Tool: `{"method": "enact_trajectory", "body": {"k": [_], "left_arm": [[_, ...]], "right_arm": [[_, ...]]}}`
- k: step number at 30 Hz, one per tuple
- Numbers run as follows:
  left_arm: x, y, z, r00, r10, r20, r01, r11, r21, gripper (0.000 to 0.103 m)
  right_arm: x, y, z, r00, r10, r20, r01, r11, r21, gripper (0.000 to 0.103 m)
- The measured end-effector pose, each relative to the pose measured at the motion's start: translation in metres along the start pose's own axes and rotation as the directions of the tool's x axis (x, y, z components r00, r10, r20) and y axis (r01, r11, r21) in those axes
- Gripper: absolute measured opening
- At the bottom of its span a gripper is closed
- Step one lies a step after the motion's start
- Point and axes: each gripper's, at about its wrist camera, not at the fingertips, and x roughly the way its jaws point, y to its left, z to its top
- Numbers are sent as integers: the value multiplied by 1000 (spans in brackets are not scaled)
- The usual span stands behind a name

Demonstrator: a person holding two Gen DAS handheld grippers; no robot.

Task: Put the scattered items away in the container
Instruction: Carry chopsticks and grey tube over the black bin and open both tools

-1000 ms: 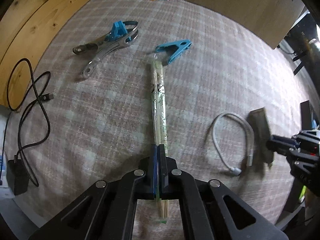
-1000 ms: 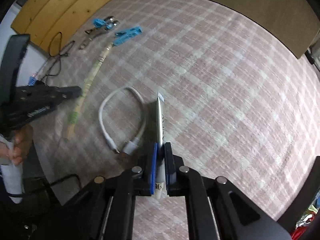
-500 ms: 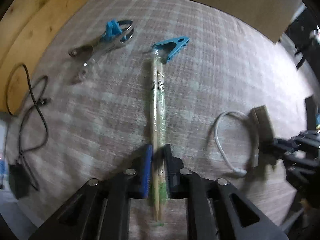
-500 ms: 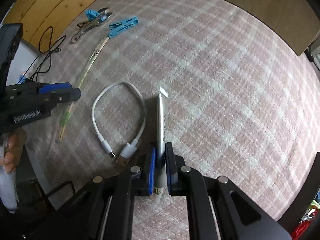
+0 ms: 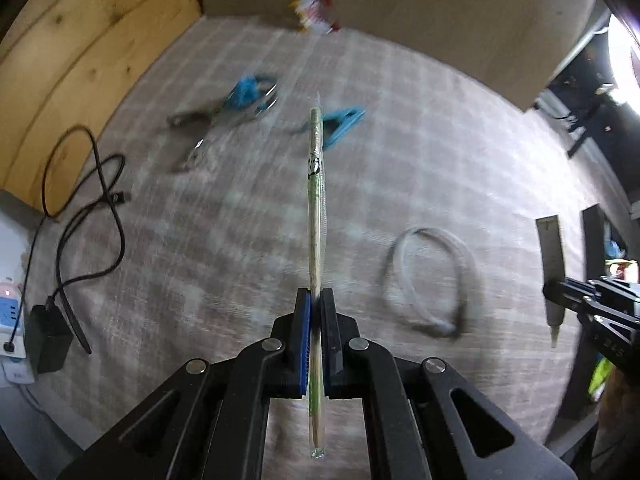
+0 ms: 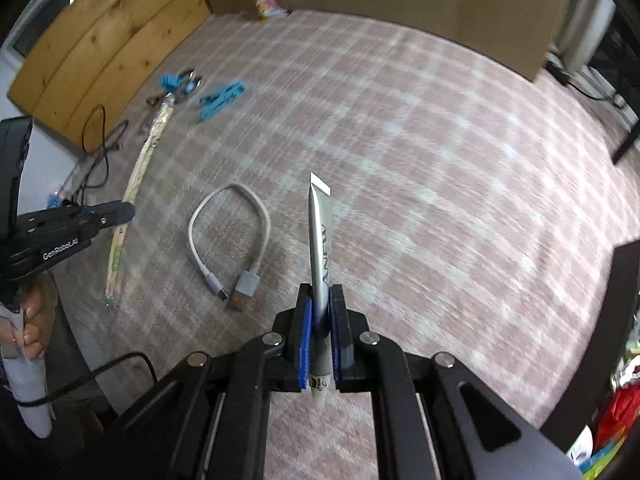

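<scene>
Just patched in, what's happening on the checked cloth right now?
A person is working two handheld grippers at once. The left gripper is shut on wrapped chopsticks, and the right gripper is shut on a silver tube. On the checked cloth lie a white cable, a blue clothespin, a metal clip and a black cable. No container shows in either view.

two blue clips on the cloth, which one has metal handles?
The metal-handled clamp, nearer the wooden panel. The other, an all-plastic blue peg, lies behind the tip of the wrapped chopsticks.
</scene>
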Motion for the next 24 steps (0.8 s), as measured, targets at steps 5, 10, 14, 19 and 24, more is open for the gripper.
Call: {"method": "enact_trajectory", "body": {"k": [5, 10, 14, 19, 24], "left_arm": [[-14, -38, 58, 998, -54, 39, 50, 995, 90, 3], [-33, -39, 73, 990, -137, 44, 126, 972, 199, 3], [-48, -122, 61, 978, -209, 19, 195, 937, 290, 4], [-57, -217, 40, 958, -285, -29, 273, 876, 397, 4], [-57, -296, 19, 939, -335, -84, 333, 813, 477, 4]], "right_arm": [[-42, -26, -36, 998, -2, 62, -2, 998, 67, 8], [-89, -75, -73, 993, -31, 116, 14, 989, 147, 8], [-110, -101, -107, 986, -77, 147, 43, 973, 225, 8], [-139, -146, -148, 974, -151, 171, 88, 941, 327, 8], [-152, -180, -188, 961, -213, 174, 124, 900, 417, 8]]}}
